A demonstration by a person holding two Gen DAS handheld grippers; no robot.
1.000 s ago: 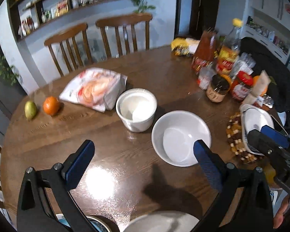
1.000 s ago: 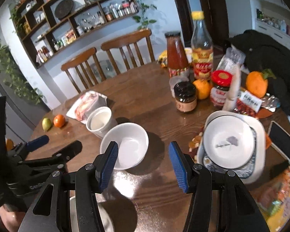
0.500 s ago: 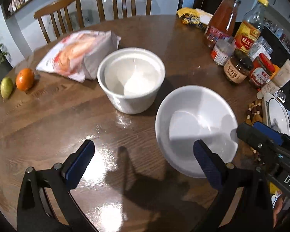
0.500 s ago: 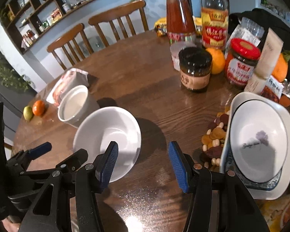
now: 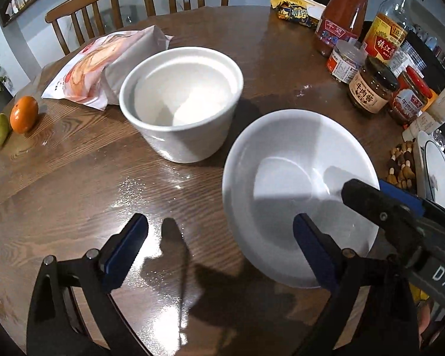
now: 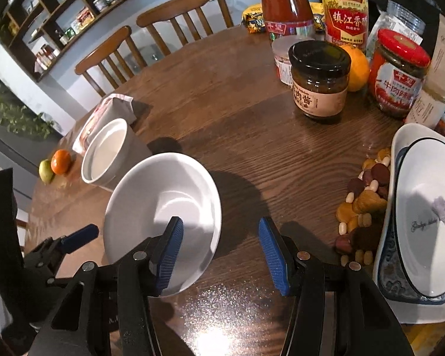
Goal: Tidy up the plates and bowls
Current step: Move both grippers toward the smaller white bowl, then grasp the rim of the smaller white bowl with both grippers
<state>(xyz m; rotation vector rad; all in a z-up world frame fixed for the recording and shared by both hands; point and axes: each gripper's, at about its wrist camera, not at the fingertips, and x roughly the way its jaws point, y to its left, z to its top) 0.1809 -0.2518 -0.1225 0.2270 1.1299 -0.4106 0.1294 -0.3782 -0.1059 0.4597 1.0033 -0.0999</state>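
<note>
Both tools lower, nearer shallow white bowl point(image 5: 296, 190); jaws apart.

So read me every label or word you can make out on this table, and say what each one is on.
"镇江香" – yellow-and-red label of the vinegar bottle
"牛肉酱" – black-lidded jar
"牛肉辣" – red-lidded jar
"WIF" – yellow snack packet
"DAS", cut off at the frame edge – right gripper
Script on the small white plate: too blurred to read.
Tall tube's print: too small.

"WTF"(?) on yellow snack pack point(image 5: 293, 12); "DAS" on right gripper point(image 5: 400, 207).
</note>
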